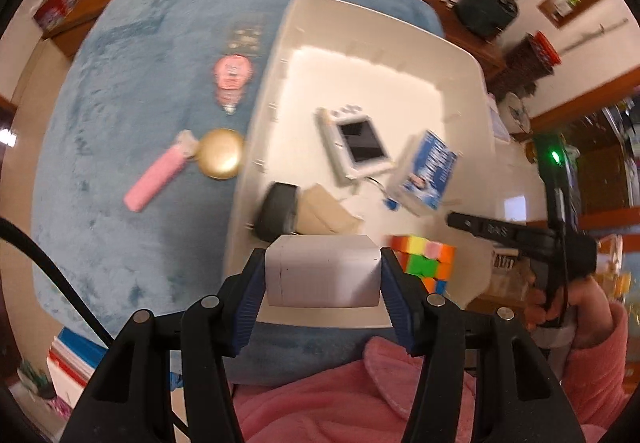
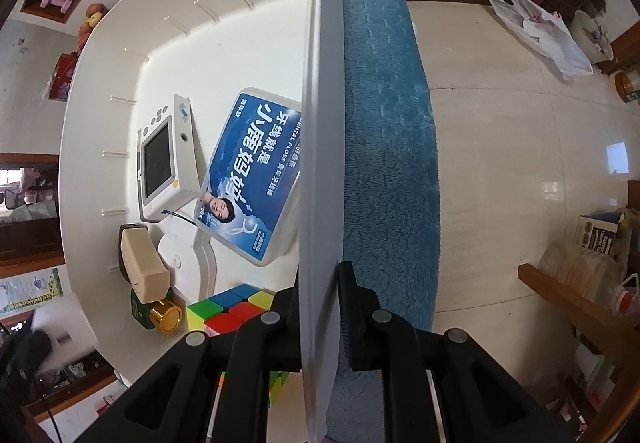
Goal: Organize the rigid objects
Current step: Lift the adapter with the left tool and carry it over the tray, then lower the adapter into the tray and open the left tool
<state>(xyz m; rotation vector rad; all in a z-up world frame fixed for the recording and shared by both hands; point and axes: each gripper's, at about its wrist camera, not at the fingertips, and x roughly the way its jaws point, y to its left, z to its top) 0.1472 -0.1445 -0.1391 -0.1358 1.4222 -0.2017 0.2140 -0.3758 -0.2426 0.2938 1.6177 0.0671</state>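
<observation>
I'm carrying a white box (image 1: pixel 324 271) in my left tongs (image 1: pixel 323 275) to the bin (image 1: pixel 264 115); right tongs (image 2: pixel 320 323) clamping its wall steady.

white box (image 1: pixel 324 269) clamped between my left gripper's (image 1: pixel 323 275) pads, level, hanging over bin's near edge at 6 o'clock. white plastic bin (image 1: pixel 460 83) open-topped, on blue mat; its thin right wall (image 2: pixel 320 163) pinched in my right gripper (image 2: pixel 320 317). inside bin: small white screen device (image 1: pixel 358 141) flat at centre, blue dental floss box (image 1: pixel 430 169) tilted at 3 o'clock of it, colour cube (image 1: pixel 424 255) at 5 o'clock, black-and-beige item (image 1: pixel 280 211) at 7 o'clock.
</observation>
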